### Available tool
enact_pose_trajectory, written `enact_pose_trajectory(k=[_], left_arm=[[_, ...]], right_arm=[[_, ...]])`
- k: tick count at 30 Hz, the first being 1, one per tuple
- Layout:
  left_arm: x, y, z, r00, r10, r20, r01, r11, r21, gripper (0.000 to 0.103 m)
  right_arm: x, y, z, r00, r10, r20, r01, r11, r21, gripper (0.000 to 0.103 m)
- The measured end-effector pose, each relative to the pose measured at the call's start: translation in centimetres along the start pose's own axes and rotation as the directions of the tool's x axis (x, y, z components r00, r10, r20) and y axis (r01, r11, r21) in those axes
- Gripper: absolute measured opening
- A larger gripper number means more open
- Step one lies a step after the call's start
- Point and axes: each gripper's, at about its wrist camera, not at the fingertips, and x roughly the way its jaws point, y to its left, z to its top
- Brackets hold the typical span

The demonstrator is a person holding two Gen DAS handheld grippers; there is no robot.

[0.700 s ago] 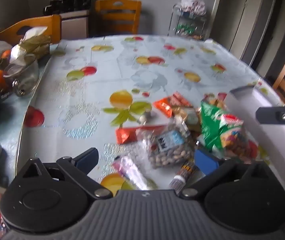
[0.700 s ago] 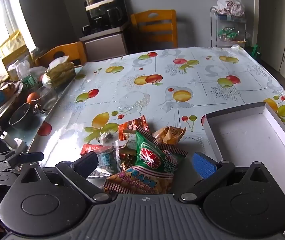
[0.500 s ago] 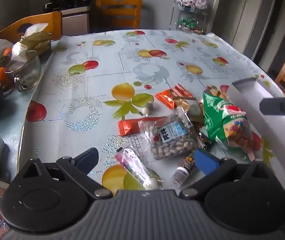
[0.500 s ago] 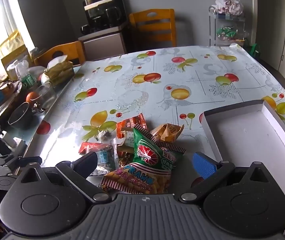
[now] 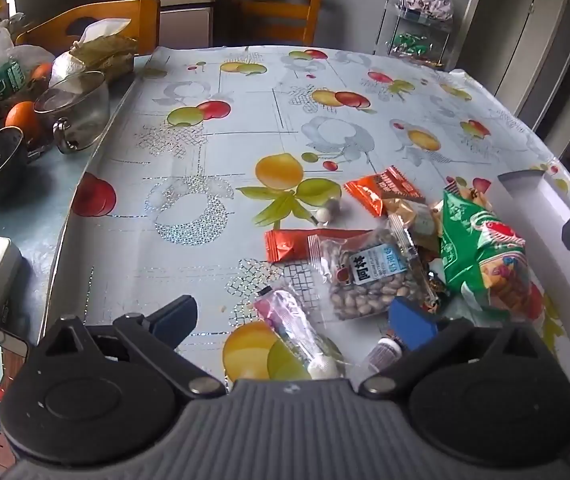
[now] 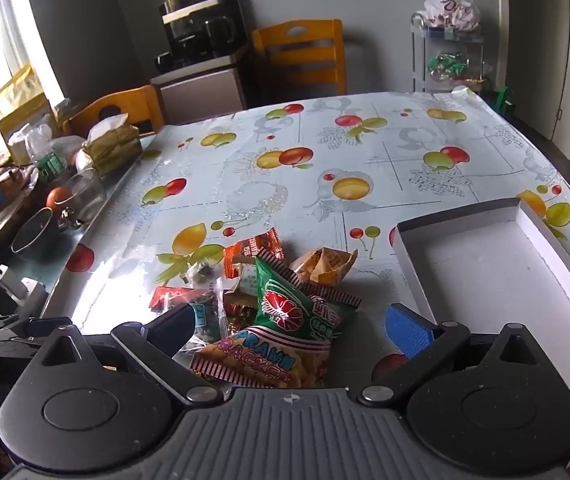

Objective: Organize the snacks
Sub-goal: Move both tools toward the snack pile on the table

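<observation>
Approach step: left gripper (image 5: 293, 320) and right gripper (image 6: 291, 322) spread, empty, above snack pile (image 6: 269, 300); white box (image 6: 497, 276) apparently bare. Next: pinch one packet.

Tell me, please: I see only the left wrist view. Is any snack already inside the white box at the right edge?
Observer: No, the white box is empty inside.
Operator: Where is the right gripper?
Observer: The right gripper is open; the prawn cracker bag lies between its fingers, not gripped.
Operator: Is anything behind that bag?
Observer: Yes, a crumpled tan packet lies just behind it, on the box's side.
</observation>
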Motion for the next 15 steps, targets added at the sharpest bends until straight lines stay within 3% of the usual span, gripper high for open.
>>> enact_pose_trajectory(k=[15], left_arm=[[0.9,0.3,0.3,1.000,0.009,-0.019,-0.008,1.000,0.020,0.103]], right_arm=[[1.1,0.6,1.1,1.000,0.004,-0.018,-0.005,1.000,-0.025,0.103]])
